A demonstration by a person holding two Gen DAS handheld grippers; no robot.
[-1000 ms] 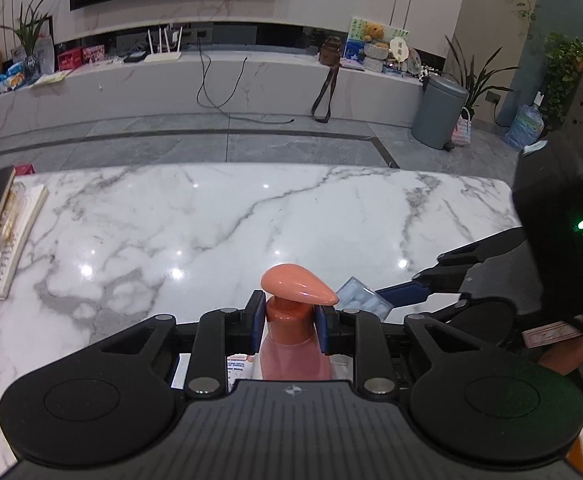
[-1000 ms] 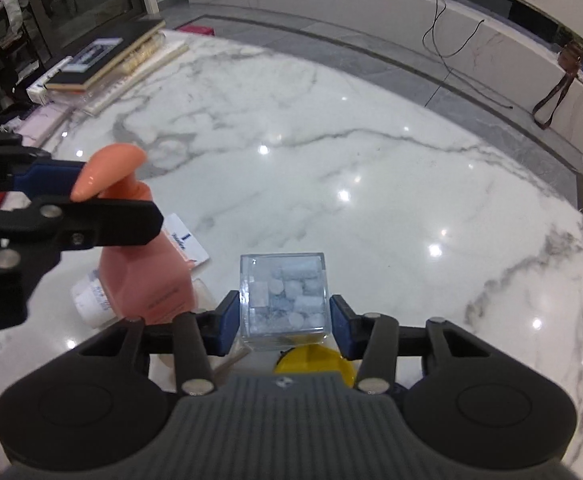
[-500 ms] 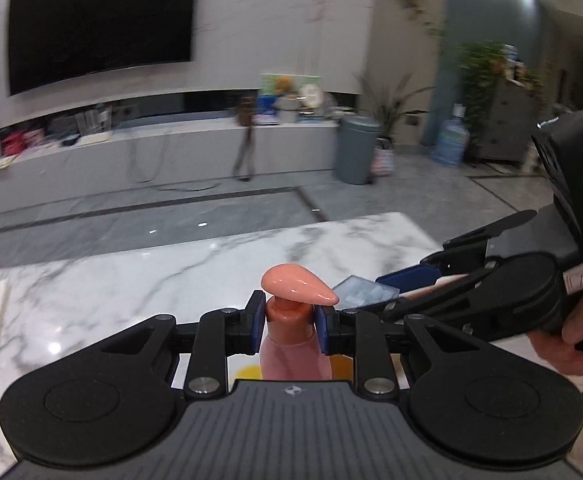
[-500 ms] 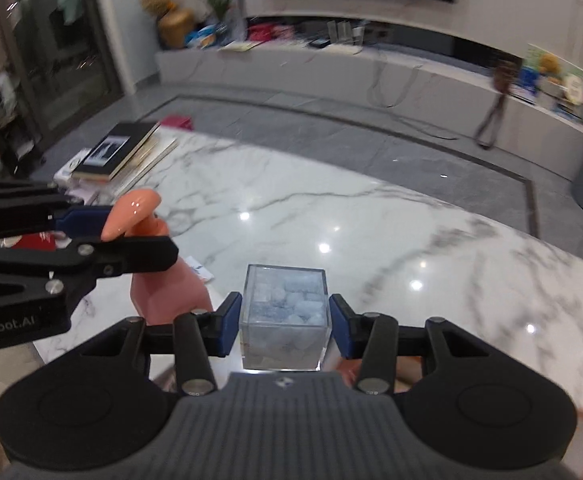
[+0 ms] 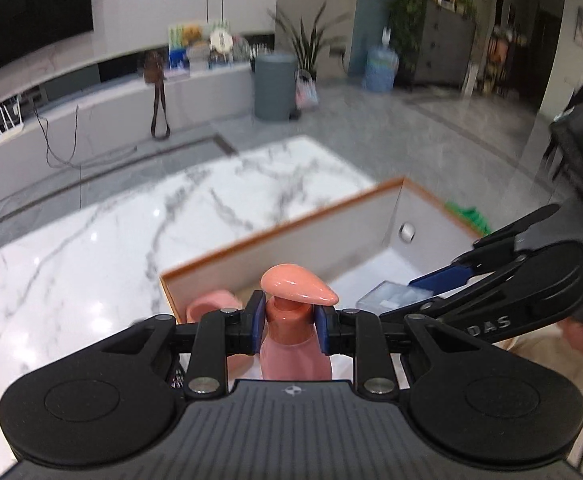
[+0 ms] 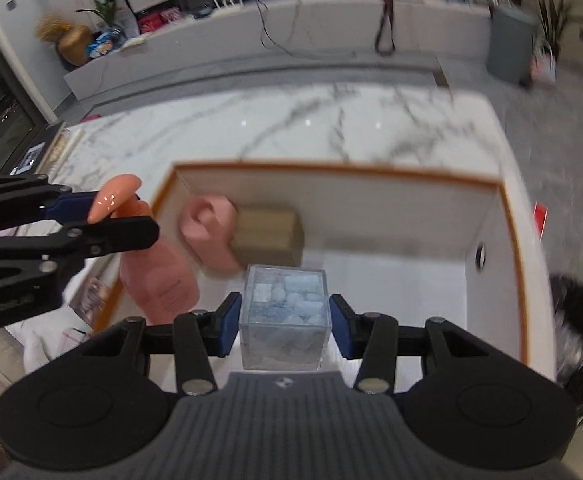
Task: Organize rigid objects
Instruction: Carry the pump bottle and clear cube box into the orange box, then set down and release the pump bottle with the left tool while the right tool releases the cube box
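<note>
My left gripper (image 5: 289,328) is shut on the neck of a pink pump bottle (image 5: 293,344), held in the air at the near left corner of a white bin with an orange rim (image 5: 275,232). The bottle also shows in the right wrist view (image 6: 159,280). My right gripper (image 6: 285,320) is shut on a clear cube box of pale blue pieces (image 6: 283,316), held above the bin (image 6: 507,216). Inside the bin lie a pink cup (image 6: 209,232) and a tan box (image 6: 269,236).
The bin stands on a white marble table (image 5: 91,248). Books (image 6: 47,152) lie at the table's far left edge. Papers (image 6: 87,300) lie on the table left of the bin. A grey waste bin (image 5: 273,84) stands on the floor beyond.
Both grippers have swung to the right with their loads, from over the open marble to over the white bin. The bin and its contents have come into view.
</note>
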